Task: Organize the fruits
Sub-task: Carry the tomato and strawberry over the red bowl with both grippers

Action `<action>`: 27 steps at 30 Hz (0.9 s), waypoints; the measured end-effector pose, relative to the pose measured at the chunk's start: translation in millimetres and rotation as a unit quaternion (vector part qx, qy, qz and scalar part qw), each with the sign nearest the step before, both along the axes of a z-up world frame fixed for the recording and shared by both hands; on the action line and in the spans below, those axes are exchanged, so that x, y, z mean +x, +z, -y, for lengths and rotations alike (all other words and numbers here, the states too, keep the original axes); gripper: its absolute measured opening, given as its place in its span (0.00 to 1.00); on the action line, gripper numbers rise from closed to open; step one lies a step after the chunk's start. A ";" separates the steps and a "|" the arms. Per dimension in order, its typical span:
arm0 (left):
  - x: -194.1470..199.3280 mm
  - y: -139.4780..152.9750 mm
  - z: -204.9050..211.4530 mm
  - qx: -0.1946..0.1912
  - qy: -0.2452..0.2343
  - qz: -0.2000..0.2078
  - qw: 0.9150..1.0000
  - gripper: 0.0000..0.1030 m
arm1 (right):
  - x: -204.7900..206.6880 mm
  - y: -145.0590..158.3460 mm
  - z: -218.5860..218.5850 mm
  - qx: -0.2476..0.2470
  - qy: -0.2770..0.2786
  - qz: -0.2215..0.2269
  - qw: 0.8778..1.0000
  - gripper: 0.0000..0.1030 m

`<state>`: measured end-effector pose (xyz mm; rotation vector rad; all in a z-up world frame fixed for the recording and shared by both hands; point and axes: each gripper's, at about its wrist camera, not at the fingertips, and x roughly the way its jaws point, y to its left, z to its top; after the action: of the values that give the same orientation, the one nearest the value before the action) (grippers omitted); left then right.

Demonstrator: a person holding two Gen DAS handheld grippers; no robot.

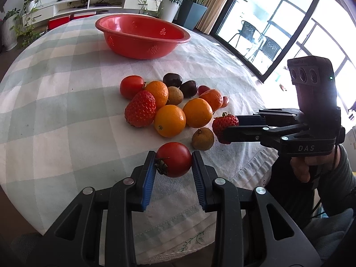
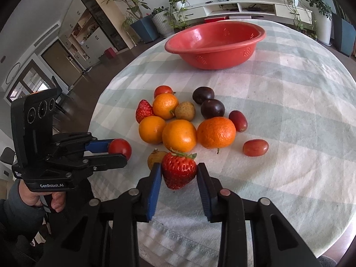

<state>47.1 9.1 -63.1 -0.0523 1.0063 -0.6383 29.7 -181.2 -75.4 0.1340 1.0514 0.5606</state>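
Fruits are half in hand: nearest the left wrist camera, the left gripper (image 1: 173, 163) has its blue pads nearly closed on a round red tomato (image 1: 174, 159). At three o'clock the right gripper (image 2: 179, 173) pinches a red seeded strawberry (image 2: 179, 170) – pads against both flanks. Beyond, at twelve o'clock, the loose pile of oranges (image 1: 170, 120), dark plums and brown longans sits on the checked tablecloth (image 1: 66, 111). Farther still stands the red perforated plastic bowl (image 1: 142, 36), apparently empty. Picking looks done; next comes lifting both clear and carrying over the pile – open cloth either side, table edge near.
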 end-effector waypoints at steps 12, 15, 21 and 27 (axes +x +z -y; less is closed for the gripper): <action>40.8 49.2 -20.3 -0.018 0.017 0.049 0.999 0.29 | 26.9 50.1 38.5 0.007 -0.042 0.047 0.998 0.34; 67.1 72.4 -22.5 -0.014 0.018 0.073 0.997 0.29 | 49.1 76.4 38.9 -0.004 -0.043 0.078 0.996 0.34; 140.1 114.4 -9.8 0.021 0.010 0.106 0.994 0.29 | 113.1 107.0 21.7 -0.007 -0.030 0.103 0.994 0.34; 204.8 102.4 23.7 0.058 -0.003 0.080 0.995 0.29 | 173.2 93.2 -0.4 -0.038 -0.017 0.070 0.997 0.34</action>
<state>251.9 -14.6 39.3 0.1030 0.8873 -0.5792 202.9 -180.8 17.8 0.0457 0.9299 0.4915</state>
